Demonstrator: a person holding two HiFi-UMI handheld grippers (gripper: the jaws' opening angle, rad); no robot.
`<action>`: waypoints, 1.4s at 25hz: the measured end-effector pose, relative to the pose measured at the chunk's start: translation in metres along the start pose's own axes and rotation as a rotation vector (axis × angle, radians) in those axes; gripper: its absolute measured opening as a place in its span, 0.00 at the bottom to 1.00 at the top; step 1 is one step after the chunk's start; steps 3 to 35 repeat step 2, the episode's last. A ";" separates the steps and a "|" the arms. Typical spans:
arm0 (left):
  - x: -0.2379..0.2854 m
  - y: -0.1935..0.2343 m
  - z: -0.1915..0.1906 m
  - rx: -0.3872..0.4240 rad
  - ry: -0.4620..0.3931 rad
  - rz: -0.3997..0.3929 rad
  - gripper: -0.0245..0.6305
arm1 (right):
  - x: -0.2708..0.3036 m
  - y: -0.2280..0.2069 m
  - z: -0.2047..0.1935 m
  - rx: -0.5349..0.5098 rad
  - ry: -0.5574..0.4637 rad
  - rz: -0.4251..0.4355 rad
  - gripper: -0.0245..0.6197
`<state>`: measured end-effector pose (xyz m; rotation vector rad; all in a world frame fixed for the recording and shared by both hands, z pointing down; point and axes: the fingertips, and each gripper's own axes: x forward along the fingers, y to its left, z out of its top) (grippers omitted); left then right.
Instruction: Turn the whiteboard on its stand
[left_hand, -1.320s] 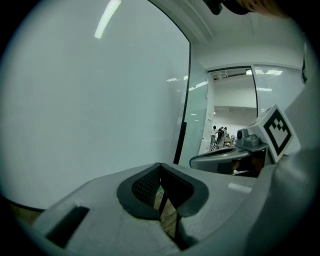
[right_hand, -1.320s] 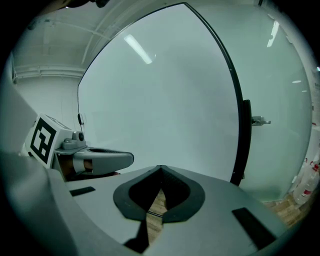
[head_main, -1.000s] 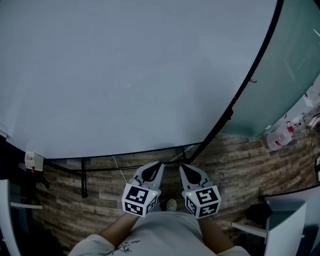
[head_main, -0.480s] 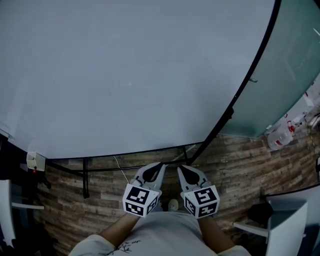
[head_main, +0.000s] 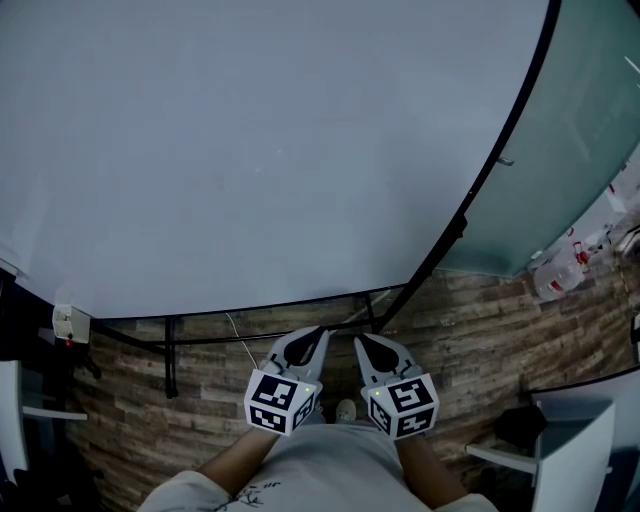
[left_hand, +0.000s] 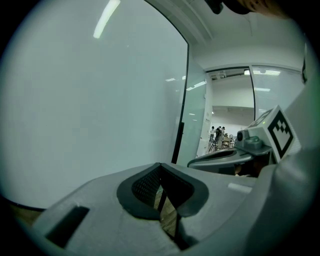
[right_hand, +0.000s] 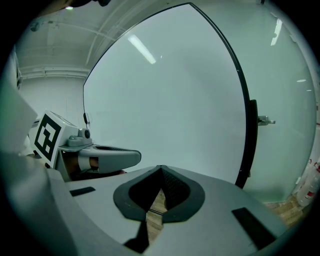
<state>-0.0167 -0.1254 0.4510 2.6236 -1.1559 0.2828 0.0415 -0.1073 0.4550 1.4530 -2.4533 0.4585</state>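
**Left claw** (head_main: 317, 331): closed, pad tips together, nothing between them. In the left gripper view (left_hand: 160, 167) only a sliver of floor shows through the gap behind the tips. Marker cube at the rear, carried on the person's left forearm.

**Right claw** (head_main: 361, 340): closed, pads together, empty; the right gripper view (right_hand: 161, 170) shows the same. It lies just beside the left claw, the two angled slightly toward each other at the tips but apart.

**Whiteboard** (head_main: 250, 150): large, blank and pale, with a thin black frame. It stands straight ahead of both claws and fills most of each gripper view (left_hand: 90, 100) (right_hand: 170, 100).
- In the head view its lower edge runs just beyond the claw tips.
- The lower right corner is near and slightly right of the right claw.
- No contact between either claw and the board can be seen.

**Stand** (head_main: 169, 352): black bars under the board's lower edge, to the left of the claws.

**Small white box** (head_main: 66, 322): at the board's lower left corner, with a red light.

**Floor** (head_main: 480, 330): wood-look planks, under the board and the claws.

**Glass wall** (head_main: 590, 130): frosted, to the right behind the board's right edge, with a metal handle (head_main: 507, 160).

**Plastic bottles** (head_main: 558, 276): on the floor at the foot of the glass wall, well apart from the claws.
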 end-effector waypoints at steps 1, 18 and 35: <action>0.001 0.000 0.000 0.000 0.001 -0.002 0.05 | 0.000 0.000 0.000 0.000 0.000 0.000 0.05; 0.001 0.000 0.000 0.000 0.002 -0.003 0.05 | 0.000 0.000 0.000 -0.001 -0.001 0.000 0.05; 0.001 0.000 0.000 0.000 0.002 -0.003 0.05 | 0.000 0.000 0.000 -0.001 -0.001 0.000 0.05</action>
